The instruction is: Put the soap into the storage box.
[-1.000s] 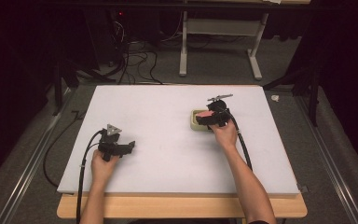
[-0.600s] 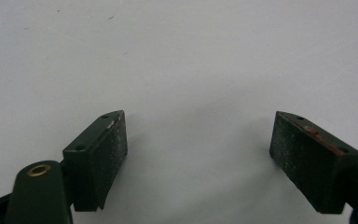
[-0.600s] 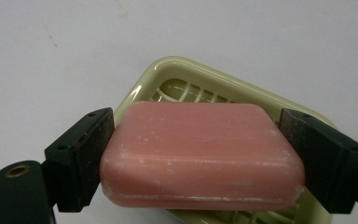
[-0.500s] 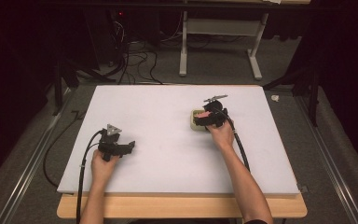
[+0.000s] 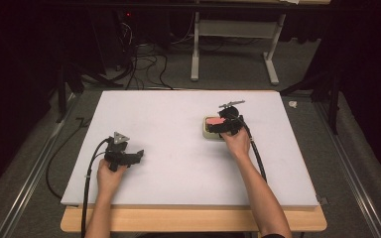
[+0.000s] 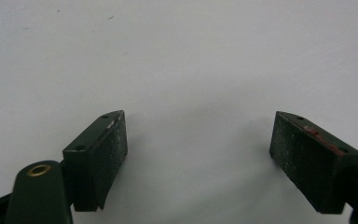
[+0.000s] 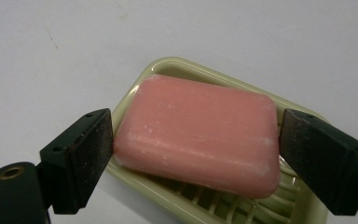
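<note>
A pink soap bar (image 7: 200,133) lies over a pale green soap dish (image 7: 182,67) with a ribbed floor. My right gripper (image 7: 196,135) has its two black pads pressed against the bar's two short ends. In the high view the soap bar (image 5: 215,120) and dish (image 5: 209,133) sit right of the board's middle, with the right gripper (image 5: 223,126) over them. My left gripper (image 5: 138,156) rests near the front left of the white board (image 5: 168,114). In its own view the left gripper (image 6: 198,135) stands wide open over bare white surface.
The white board lies on a wooden table (image 5: 193,220) whose front edge shows below it. Black cables (image 5: 87,173) trail off the left side. Beyond the far edge stand a white frame's legs (image 5: 270,64) and floor cables (image 5: 144,64).
The right hand has shifted very slightly left over the dish. The left hand and its gripper have stayed put.
</note>
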Tool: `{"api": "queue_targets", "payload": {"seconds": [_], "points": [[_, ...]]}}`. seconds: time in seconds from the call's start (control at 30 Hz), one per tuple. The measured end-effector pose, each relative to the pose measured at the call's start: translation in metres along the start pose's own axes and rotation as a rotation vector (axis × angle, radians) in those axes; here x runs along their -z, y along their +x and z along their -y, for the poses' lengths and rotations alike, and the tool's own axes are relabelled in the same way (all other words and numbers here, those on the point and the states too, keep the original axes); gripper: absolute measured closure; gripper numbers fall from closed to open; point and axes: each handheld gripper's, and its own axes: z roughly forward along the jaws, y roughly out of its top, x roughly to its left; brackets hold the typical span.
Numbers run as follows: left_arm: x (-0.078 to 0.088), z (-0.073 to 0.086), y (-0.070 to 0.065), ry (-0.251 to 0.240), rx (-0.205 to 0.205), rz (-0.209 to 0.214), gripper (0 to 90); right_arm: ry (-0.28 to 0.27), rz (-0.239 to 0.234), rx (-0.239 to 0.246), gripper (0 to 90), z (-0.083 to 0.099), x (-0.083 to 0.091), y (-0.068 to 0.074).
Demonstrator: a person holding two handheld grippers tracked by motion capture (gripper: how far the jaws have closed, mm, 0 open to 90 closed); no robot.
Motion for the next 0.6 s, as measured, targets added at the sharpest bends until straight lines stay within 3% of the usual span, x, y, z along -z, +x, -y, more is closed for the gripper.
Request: {"api": "queue_targets", "payload": {"seconds": [0.6], "points": [[0.0, 0.0, 0.0, 0.0, 0.0, 0.0, 19.3, -0.031, -0.009, 0.0, 12.5, 0.003, 0.0091, -0.0047]]}}
